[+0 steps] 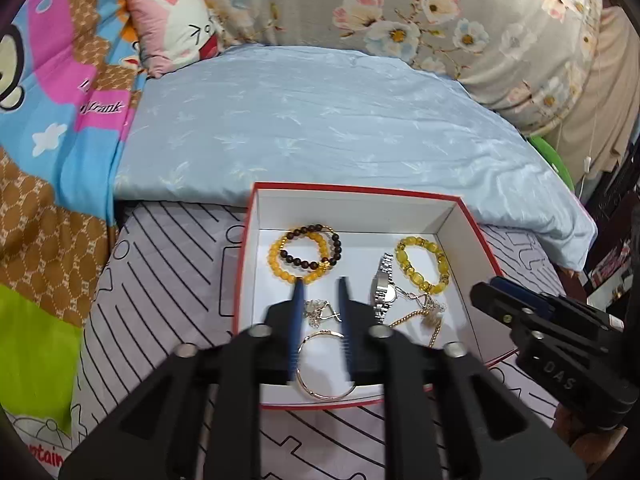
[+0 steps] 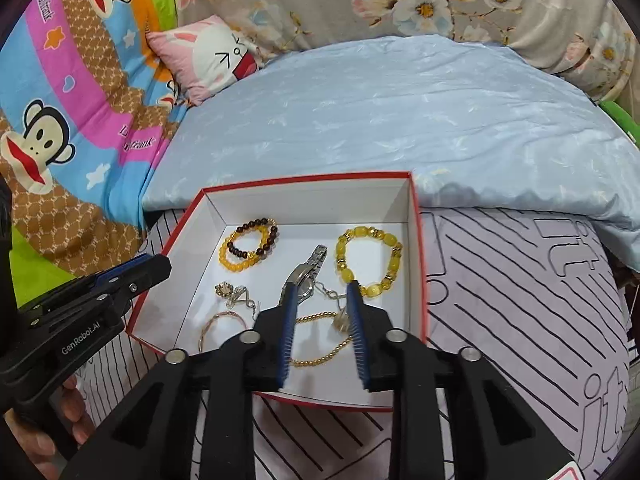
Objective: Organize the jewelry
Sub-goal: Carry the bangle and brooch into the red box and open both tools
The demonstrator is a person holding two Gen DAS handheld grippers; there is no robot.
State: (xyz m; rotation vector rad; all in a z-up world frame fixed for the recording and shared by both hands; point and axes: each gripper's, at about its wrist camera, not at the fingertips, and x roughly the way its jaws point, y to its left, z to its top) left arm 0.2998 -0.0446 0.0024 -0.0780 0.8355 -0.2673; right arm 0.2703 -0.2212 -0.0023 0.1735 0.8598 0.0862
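A red-rimmed white box (image 1: 352, 190) (image 2: 304, 178) lies on the bed and holds the jewelry. Inside are a yellow bead bracelet with a dark bead bracelet (image 1: 306, 252) (image 2: 248, 244), a chunky yellow bracelet (image 1: 420, 264) (image 2: 368, 260), a silver watch (image 1: 383, 284) (image 2: 306, 274), a thin gold bangle (image 1: 324, 364) (image 2: 220, 326), a gold bead chain (image 2: 320, 338) and silver chains (image 1: 320, 310) (image 2: 236, 294). My left gripper (image 1: 322, 280) is open above the box's near left part, empty. My right gripper (image 2: 322, 286) is open above the watch and gold chain, empty.
A light blue quilt (image 1: 312, 120) lies behind the box. A pink cartoon pillow (image 1: 176, 24) and a colourful monkey blanket (image 2: 60, 120) are at the left. A floral duvet (image 1: 440, 8) is at the back. The box rests on a lilac striped sheet (image 2: 520, 300).
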